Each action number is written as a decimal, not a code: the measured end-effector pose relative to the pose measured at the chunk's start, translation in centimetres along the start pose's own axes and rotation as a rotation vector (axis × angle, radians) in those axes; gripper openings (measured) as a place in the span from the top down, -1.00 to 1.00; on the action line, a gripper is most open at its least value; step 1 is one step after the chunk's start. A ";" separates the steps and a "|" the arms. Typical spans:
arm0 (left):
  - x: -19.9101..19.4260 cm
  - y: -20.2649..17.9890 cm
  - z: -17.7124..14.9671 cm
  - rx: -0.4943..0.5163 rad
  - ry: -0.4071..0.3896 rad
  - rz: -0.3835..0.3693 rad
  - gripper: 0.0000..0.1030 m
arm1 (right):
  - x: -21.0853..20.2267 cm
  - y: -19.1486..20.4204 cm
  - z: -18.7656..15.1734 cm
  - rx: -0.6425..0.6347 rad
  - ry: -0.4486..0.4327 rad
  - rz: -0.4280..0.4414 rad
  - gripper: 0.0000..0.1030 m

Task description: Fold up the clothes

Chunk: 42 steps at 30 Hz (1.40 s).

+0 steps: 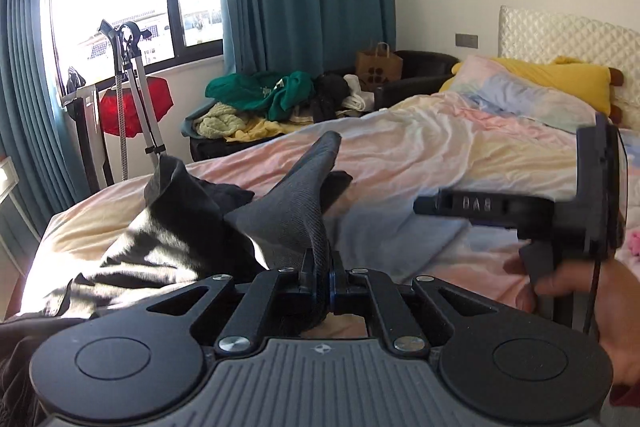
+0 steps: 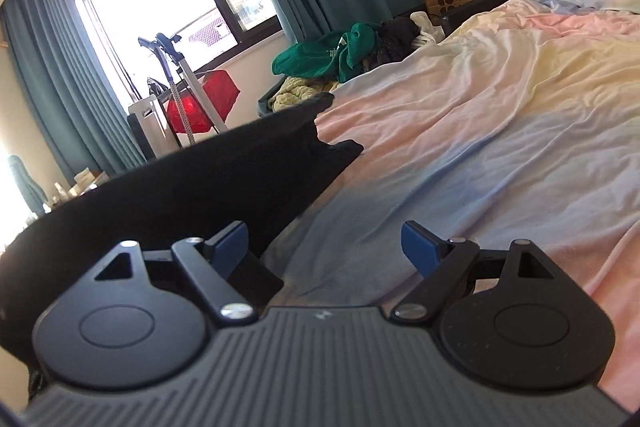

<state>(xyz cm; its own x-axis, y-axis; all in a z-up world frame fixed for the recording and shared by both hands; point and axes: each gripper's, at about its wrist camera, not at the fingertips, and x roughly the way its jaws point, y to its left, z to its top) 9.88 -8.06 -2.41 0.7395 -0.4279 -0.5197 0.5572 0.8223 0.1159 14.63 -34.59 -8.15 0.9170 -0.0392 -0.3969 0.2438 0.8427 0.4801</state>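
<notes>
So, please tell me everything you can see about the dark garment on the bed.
The dark garment is charcoal to black woven cloth, crumpled and not yet folded. It lies on the pastel bedsheet near the foot of the bed. The left gripper is shut on one edge and lifts it into a taut ridge. The right gripper is open beside it, its left finger against the cloth.

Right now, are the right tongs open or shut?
Open. In the right wrist view the right tongs have their blue pads spread wide with only the bedsheet between them; the dark garment lies beside the left pad, ungripped.
</notes>
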 end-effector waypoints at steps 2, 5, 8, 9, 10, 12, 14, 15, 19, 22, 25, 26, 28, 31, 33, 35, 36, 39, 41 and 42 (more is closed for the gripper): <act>-0.2 -0.5 -3.6 -0.054 0.025 0.003 0.91 | -0.5 -0.7 0.3 0.042 0.007 0.022 -0.66; 0.0 0.1 -7.7 -0.194 0.031 0.018 0.92 | -0.2 -1.8 0.4 0.119 0.044 0.090 -0.66; -0.1 1.4 -9.8 -0.338 0.010 0.019 0.92 | 1.2 -3.2 0.6 0.219 0.090 0.129 -0.67; -0.2 1.8 -9.9 -0.363 0.001 0.018 0.92 | 1.9 -3.6 0.8 0.257 0.106 0.140 -0.68; -0.4 2.1 -9.8 -0.376 -0.010 0.017 0.92 | 3.0 -4.1 1.1 0.299 0.124 0.158 -0.68; -0.6 2.7 -9.5 -0.388 -0.027 0.008 0.92 | 5.4 -5.0 1.7 0.373 0.157 0.193 -0.56; -0.6 3.4 -9.4 -0.407 -0.033 0.000 0.91 | 7.9 -6.0 2.3 0.451 0.178 0.228 -0.47; -0.6 3.6 -9.5 -0.418 -0.033 -0.003 0.91 | 9.4 -6.8 2.4 0.508 0.184 0.249 -0.41; -0.5 4.2 -9.9 -0.472 -0.029 -0.017 0.91 | 14.4 -9.6 2.4 0.657 0.182 0.259 -0.17; 0.0 4.5 -10.1 -0.491 -0.023 -0.025 0.91 | 18.2 -10.4 2.2 0.610 0.182 0.193 -0.16; 0.6 5.1 -10.3 -0.514 -0.020 -0.035 0.91 | 21.4 -10.5 1.6 0.583 0.168 0.188 0.18; 0.9 5.3 -10.4 -0.525 -0.019 -0.037 0.91 | 22.1 -10.5 1.6 0.575 0.157 0.195 0.27; 1.5 5.7 -10.6 -0.540 -0.015 -0.039 0.91 | 23.4 -10.3 1.4 0.558 0.133 0.210 0.40; 2.3 6.2 -10.8 -0.531 -0.014 -0.045 0.91 | 24.3 -9.7 1.2 0.524 0.082 0.203 0.73; 2.6 6.5 -10.9 -0.520 -0.026 -0.044 0.91 | 22.9 -9.4 2.0 0.483 0.053 0.184 0.81; 2.6 6.9 -11.0 -0.543 -0.033 -0.047 0.91 | 21.5 -9.1 2.8 0.442 0.023 0.164 0.84; 2.4 7.2 -11.0 -0.558 -0.038 -0.049 0.91 | 20.8 -9.0 3.3 0.421 0.008 0.154 0.85; 2.2 7.6 -10.8 -0.578 -0.038 -0.081 0.91 | 18.6 -8.5 4.5 0.359 -0.036 0.124 0.86; 2.3 7.3 -10.5 -0.563 0.002 -0.124 0.92 | 17.1 -8.3 5.3 0.317 -0.065 0.105 0.86; 2.2 7.0 -10.5 -0.539 0.003 -0.118 0.92 | 15.5 -8.4 6.0 0.289 -0.088 0.102 0.86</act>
<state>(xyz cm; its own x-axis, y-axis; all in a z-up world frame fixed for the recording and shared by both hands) 11.45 0.66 -11.59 0.6818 -0.5286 -0.5057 0.3636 0.8447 -0.3927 28.67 -45.52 -13.59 0.9621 -0.0188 -0.2720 0.2168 0.6576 0.7215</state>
